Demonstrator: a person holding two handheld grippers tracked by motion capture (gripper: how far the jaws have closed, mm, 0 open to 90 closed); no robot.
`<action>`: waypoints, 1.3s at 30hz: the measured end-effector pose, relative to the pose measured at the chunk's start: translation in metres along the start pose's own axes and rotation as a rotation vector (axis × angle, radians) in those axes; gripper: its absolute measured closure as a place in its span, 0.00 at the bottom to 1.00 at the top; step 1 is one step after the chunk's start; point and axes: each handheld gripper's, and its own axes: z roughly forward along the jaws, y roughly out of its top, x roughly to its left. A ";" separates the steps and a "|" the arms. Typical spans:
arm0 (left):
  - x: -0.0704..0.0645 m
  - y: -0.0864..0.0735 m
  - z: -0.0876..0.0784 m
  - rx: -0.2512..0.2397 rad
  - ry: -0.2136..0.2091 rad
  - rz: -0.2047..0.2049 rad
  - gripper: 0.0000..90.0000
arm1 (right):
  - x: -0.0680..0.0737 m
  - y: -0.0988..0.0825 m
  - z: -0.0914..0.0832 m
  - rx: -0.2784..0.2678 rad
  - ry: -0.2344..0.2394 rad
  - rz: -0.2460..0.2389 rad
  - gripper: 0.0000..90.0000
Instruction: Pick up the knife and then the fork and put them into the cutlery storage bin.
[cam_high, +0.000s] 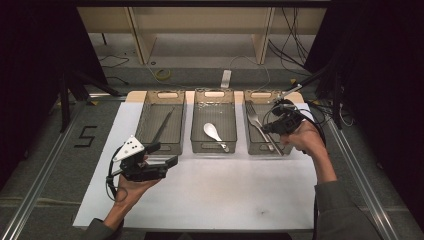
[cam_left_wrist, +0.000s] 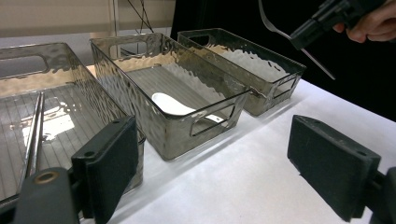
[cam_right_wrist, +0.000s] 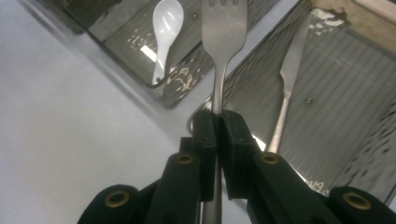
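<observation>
My right gripper (cam_high: 272, 127) (cam_right_wrist: 218, 117) is shut on the handle of a metal fork (cam_high: 253, 114) (cam_right_wrist: 223, 28) and holds it over the near end of the right clear bin (cam_high: 260, 93). From the left gripper view, the fork (cam_left_wrist: 273, 25) hangs above that bin (cam_left_wrist: 275, 88). A table knife (cam_right_wrist: 286, 84) lies on this bin's floor. A white spoon (cam_high: 213, 133) (cam_left_wrist: 169, 103) (cam_right_wrist: 163, 28) lies in the middle bin (cam_high: 214, 93). My left gripper (cam_high: 162, 154) (cam_left_wrist: 219, 163) is open and holds nothing, just in front of the left bin (cam_high: 167, 94).
A long thin metal utensil (cam_high: 162, 125) (cam_left_wrist: 32, 135) lies in the left bin. The three bins stand in a row at the back of a white mat (cam_high: 210, 190). Cables and shelf legs are on the floor beyond the table.
</observation>
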 end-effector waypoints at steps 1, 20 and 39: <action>0.000 0.000 0.000 0.000 0.000 0.000 0.18 | -0.001 0.001 0.000 0.001 -0.001 0.000 0.95; 0.000 0.000 0.000 -0.002 -0.005 0.002 0.18 | -0.022 0.030 0.000 0.002 -0.036 0.050 0.95; 0.000 0.000 -0.001 -0.006 -0.006 -0.002 0.18 | -0.050 0.042 0.023 0.012 -0.081 0.146 0.95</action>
